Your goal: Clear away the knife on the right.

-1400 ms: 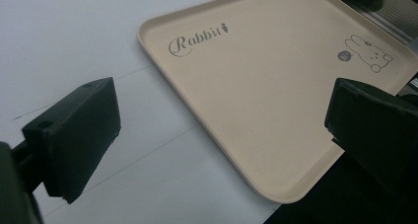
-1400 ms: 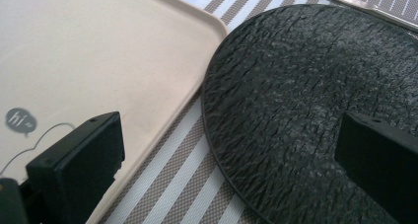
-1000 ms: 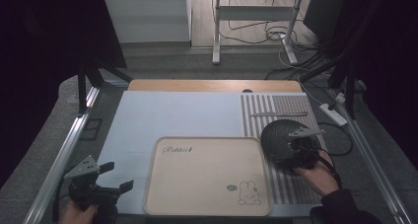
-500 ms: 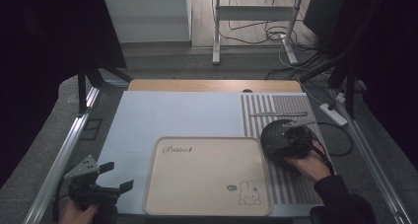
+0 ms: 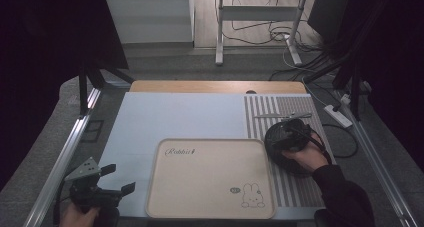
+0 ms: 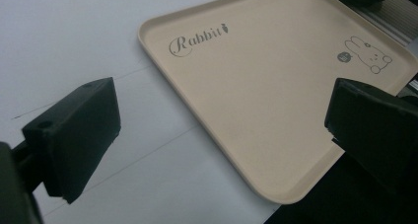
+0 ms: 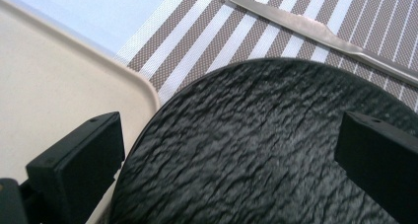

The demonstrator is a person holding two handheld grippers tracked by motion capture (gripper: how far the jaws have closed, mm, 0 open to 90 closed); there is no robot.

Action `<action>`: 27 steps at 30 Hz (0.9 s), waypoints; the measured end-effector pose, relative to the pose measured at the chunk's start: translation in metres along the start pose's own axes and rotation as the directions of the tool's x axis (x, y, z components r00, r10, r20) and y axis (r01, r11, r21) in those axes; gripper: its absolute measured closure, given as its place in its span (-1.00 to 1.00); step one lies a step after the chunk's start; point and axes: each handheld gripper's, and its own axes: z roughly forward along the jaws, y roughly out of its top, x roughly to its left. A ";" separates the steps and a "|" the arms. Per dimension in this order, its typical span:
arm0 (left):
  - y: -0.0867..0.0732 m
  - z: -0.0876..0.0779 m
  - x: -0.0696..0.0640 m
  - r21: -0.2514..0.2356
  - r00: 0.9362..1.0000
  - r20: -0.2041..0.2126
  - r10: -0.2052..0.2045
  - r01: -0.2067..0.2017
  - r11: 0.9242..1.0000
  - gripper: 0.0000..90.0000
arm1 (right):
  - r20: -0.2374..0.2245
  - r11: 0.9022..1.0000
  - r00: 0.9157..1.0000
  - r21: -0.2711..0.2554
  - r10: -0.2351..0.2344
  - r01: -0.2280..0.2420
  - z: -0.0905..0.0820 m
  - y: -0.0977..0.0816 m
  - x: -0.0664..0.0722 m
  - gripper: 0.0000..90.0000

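Jaws wide on right gripper (image 5: 292, 132), now lowered over black plate (image 5: 287, 149) beside rabbit tray (image 5: 210, 179) — probably a grasp; left gripper (image 5: 102, 184) unmoved, wide too.

A beige tray (image 5: 210, 179) printed with "Rabbit" and a small rabbit drawing lies on the pale blue table (image 5: 170, 117). Just right of it, a black plate (image 5: 282, 152) sits on a striped mat (image 5: 280, 112), with the right gripper (image 5: 292, 132) over it. The left gripper (image 5: 107, 184), jaws apart, hovers at the table's near-left corner.
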 end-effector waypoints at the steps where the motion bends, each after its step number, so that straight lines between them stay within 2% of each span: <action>1: 0.000 0.000 0.000 0.000 1.000 0.000 0.000 0.000 1.000 -0.97 | 0.001 1.000 1.000 0.002 -0.001 0.001 0.002 0.002 -0.001 -1.00; 6: 0.000 0.000 0.000 0.000 1.000 0.000 0.001 -0.001 1.000 -0.97 | -0.002 1.000 1.000 -0.002 0.001 -0.001 0.009 0.010 -0.004 -1.00; 15: 0.000 0.000 0.000 0.000 1.000 0.000 0.002 -0.002 1.000 -0.97 | 0.002 1.000 1.000 0.003 -0.023 0.023 0.022 0.023 -0.008 -1.00; 22: 0.000 0.000 0.000 0.000 1.000 0.000 0.002 -0.002 1.000 -0.97 | 0.002 0.999 0.999 0.000 -0.038 0.038 0.028 0.036 -0.012 -0.80; 23: 0.000 0.000 0.000 0.000 1.000 0.001 0.002 -0.002 1.000 -0.97 | 0.005 0.999 0.999 0.002 -0.041 0.041 0.030 0.041 -0.013 -0.70; 25: 0.000 0.000 0.000 0.000 1.000 0.001 0.002 -0.002 1.000 -0.97 | 0.005 0.999 0.999 0.008 -0.041 0.041 0.031 0.043 -0.014 -0.64; 27: 0.000 0.000 0.000 0.000 1.000 0.001 0.003 -0.003 1.000 -0.97 | -0.012 0.999 0.999 0.024 -0.043 0.044 0.035 0.047 -0.016 -0.47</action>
